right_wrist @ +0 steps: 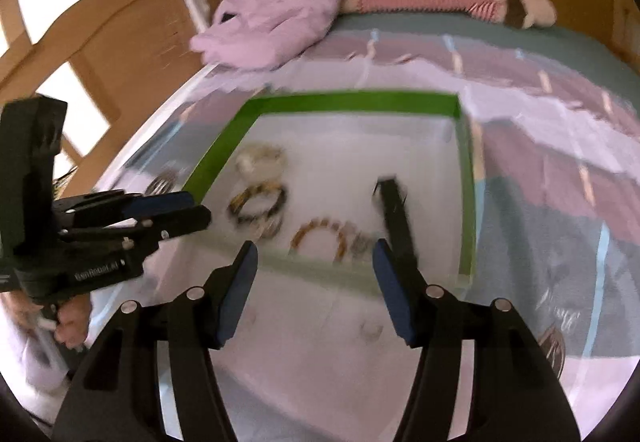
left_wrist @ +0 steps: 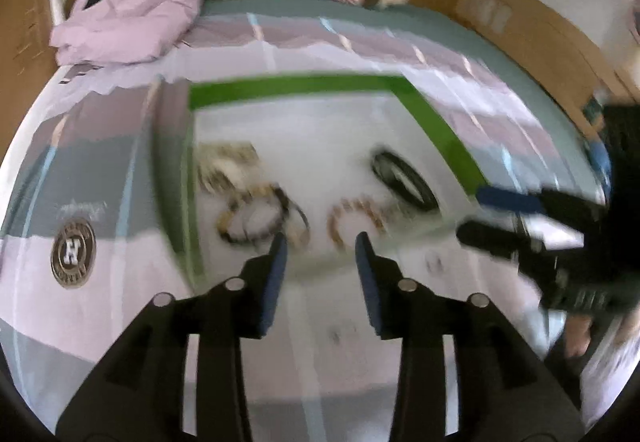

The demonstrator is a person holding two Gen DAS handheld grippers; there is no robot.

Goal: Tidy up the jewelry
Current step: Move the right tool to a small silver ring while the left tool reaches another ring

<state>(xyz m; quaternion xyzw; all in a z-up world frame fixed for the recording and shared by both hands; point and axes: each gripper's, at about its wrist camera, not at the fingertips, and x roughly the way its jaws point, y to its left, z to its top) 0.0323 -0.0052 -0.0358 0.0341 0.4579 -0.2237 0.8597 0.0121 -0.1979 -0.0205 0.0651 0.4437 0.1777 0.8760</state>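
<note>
Two black grippers, left [left_wrist: 320,242] and right [right_wrist: 314,252], are hovering wide-jawed and empty over a green-taped white square [right_wrist: 340,98] on a pink-and-grey striped bedspread [right_wrist: 560,130], beside wooden walls [right_wrist: 120,38].

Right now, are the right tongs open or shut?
Open. In the right wrist view the right tongs show a wide gap between the blue pads, with nothing held.

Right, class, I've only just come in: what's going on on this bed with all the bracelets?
A person holds a gripper in each hand over a green-edged tray lying on a bed. Several bracelets lie in it: a dark bead bracelet, a brown bead bracelet and a black band. Both the left gripper and the right gripper are open and empty, near the tray's front edge. The pictures are blurred.
</note>
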